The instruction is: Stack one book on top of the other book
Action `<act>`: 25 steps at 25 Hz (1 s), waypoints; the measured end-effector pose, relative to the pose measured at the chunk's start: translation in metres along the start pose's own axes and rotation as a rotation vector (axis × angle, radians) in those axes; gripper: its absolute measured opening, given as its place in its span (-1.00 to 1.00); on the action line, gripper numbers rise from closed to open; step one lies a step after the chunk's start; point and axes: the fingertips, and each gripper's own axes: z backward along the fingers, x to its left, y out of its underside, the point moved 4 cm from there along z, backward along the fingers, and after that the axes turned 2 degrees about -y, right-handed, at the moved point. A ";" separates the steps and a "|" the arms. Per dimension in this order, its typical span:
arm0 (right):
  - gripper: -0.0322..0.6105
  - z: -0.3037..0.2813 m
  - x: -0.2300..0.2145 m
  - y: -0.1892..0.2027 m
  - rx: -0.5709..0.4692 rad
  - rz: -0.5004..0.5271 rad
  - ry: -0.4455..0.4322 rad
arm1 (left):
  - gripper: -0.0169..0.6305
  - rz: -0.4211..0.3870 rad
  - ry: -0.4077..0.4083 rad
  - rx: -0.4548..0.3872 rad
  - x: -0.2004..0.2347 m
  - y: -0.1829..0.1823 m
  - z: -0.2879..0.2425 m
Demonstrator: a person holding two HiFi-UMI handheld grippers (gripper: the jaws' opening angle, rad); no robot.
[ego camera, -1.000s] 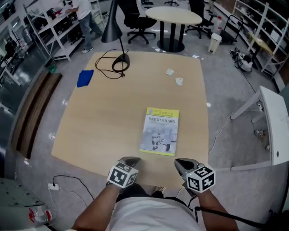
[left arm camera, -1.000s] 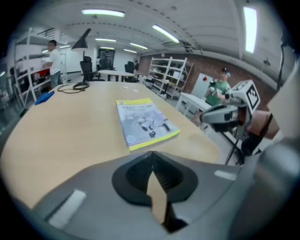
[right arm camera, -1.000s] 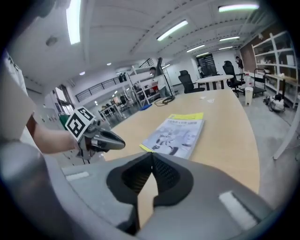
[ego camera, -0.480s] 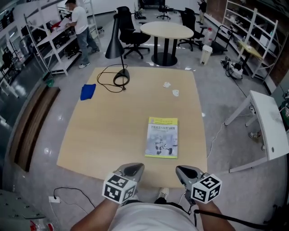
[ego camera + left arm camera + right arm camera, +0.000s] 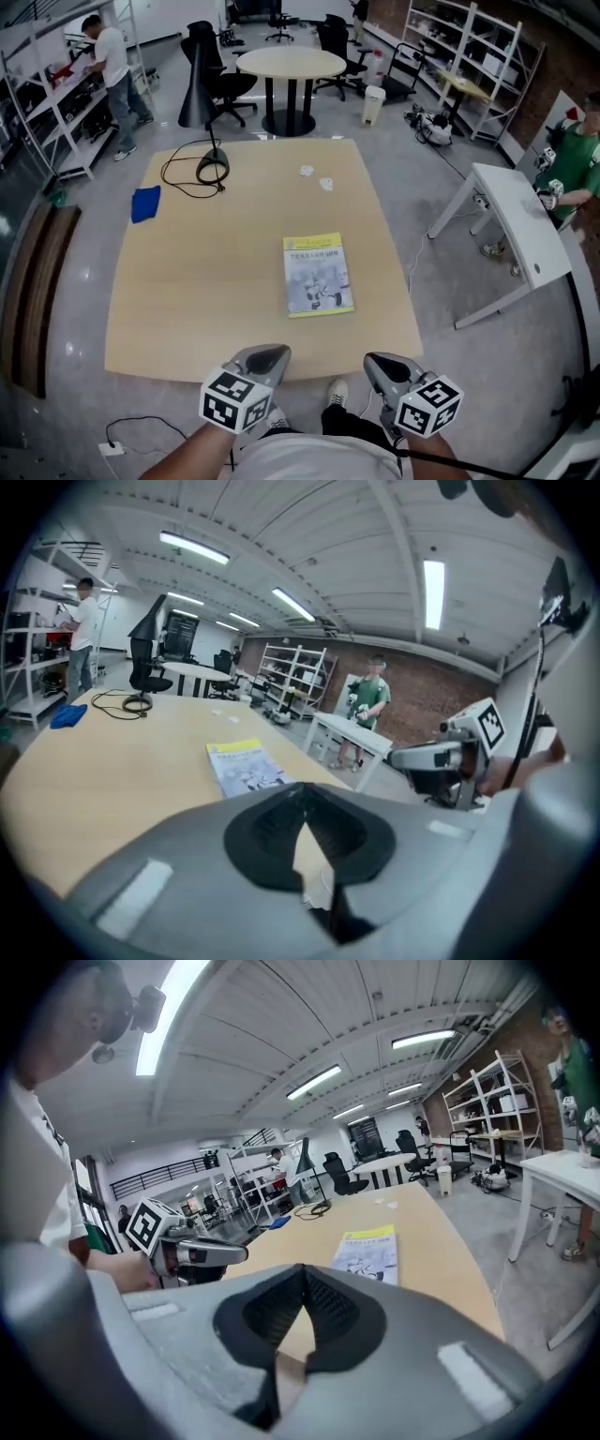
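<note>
A yellow-topped book [image 5: 318,275] lies flat on the wooden table [image 5: 187,281], well apart from both grippers, at one o'clock from the left gripper [image 5: 265,355] and eleven o'clock from the right gripper [image 5: 380,366], whose jaws are each pressed together, gripping nothing.

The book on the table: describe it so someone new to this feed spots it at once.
Find the large pale wooden table in the head view. On its right half, towards the near edge, a book lies flat. Its yellow-topped printed cover sets it apart from the blue cloth, black lamp and white scraps at the far side.
</note>
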 end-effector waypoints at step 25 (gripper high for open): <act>-0.89 0.028 -0.040 -0.007 0.042 0.098 -0.074 | -0.93 0.030 -0.172 -0.079 -0.034 -0.016 -0.006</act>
